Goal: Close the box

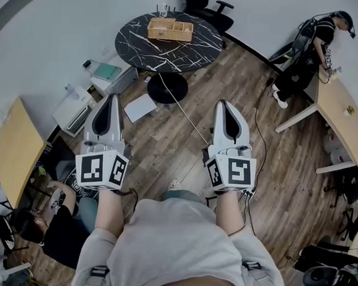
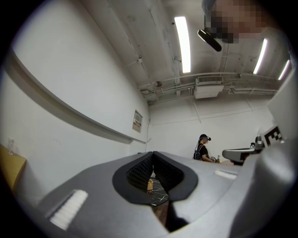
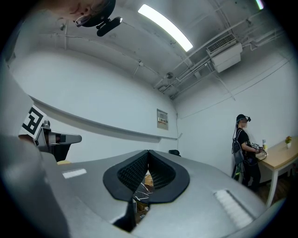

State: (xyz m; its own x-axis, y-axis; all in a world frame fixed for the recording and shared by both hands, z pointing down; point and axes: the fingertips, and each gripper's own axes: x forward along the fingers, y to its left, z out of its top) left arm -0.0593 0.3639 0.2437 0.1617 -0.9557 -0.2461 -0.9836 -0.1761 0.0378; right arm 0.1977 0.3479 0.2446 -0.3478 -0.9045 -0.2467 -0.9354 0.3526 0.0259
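A light wooden box (image 1: 170, 29) with its top open sits on the round black marble table (image 1: 142, 46) far ahead of me. Both grippers hang over the wooden floor, well short of the table and pointing at it. My left gripper (image 1: 114, 97) is shut and empty, its tips meeting. My right gripper (image 1: 224, 104) is also shut and holds nothing. In the left gripper view the box (image 2: 150, 184) shows small through the gap behind the left gripper's (image 2: 153, 153) closed tips. The right gripper view shows the box (image 3: 148, 179) the same way below the right gripper's (image 3: 148, 152) tips.
A person (image 1: 310, 47) stands at a wooden desk (image 1: 340, 108) back right. Another person (image 1: 54, 220) sits low at the left near a second wooden desk (image 1: 16, 147). White equipment (image 1: 80, 105) lies left of the table, a black chair (image 1: 209, 13) behind it, a cable (image 1: 183, 113) across the floor.
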